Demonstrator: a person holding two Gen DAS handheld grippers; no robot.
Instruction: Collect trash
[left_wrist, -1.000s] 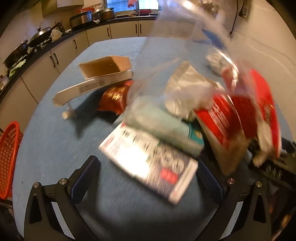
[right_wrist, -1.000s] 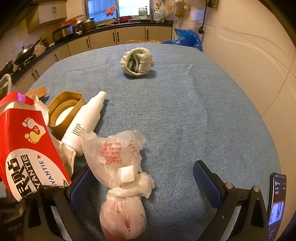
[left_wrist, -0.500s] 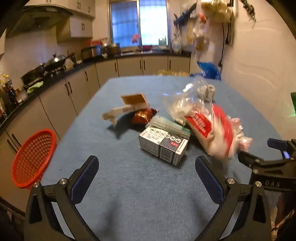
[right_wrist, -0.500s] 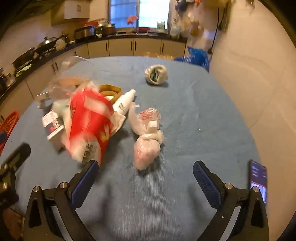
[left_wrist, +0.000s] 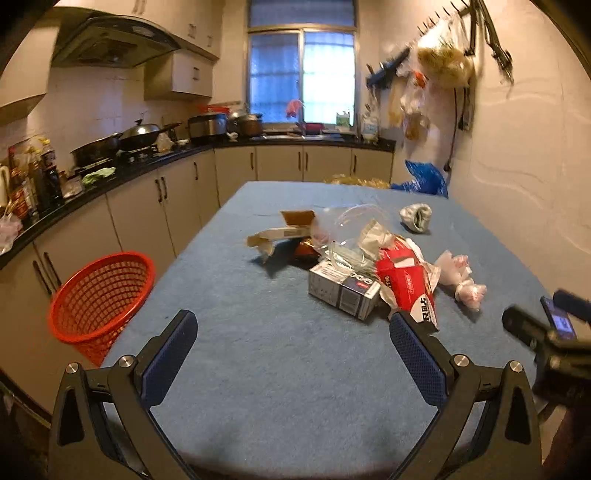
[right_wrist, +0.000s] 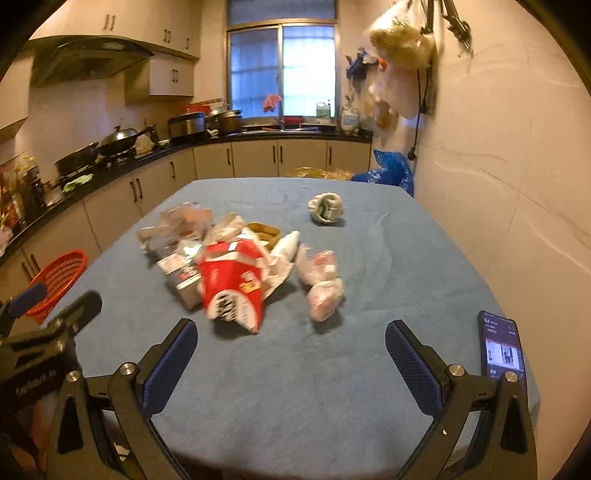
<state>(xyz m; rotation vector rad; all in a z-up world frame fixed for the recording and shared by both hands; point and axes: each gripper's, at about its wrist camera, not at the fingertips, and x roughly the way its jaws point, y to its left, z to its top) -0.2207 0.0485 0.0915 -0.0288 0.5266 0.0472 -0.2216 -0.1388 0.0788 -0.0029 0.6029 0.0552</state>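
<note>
A pile of trash lies mid-table: a red carton (left_wrist: 408, 282) (right_wrist: 232, 284), a grey box (left_wrist: 341, 290), a clear plastic bag (left_wrist: 347, 230), a long white box (left_wrist: 280, 234), a knotted pink-white bag (left_wrist: 461, 277) (right_wrist: 321, 280), a white bottle (right_wrist: 286, 245) and a gold tin (right_wrist: 264, 230). A crumpled white wad (left_wrist: 415, 218) (right_wrist: 325, 207) lies farther back. My left gripper (left_wrist: 293, 350) is open and empty over the near table. My right gripper (right_wrist: 291, 354) is open and empty, also short of the pile.
A red mesh basket (left_wrist: 99, 299) (right_wrist: 55, 278) stands on the floor left of the blue table (left_wrist: 280, 387). A phone (right_wrist: 502, 349) lies at the table's near right edge. Kitchen counters run along the left and back; a wall is at the right.
Both grippers have pulled back and up from the pile, which now lies farther away. The red carton and clear bag have settled onto the table.
</note>
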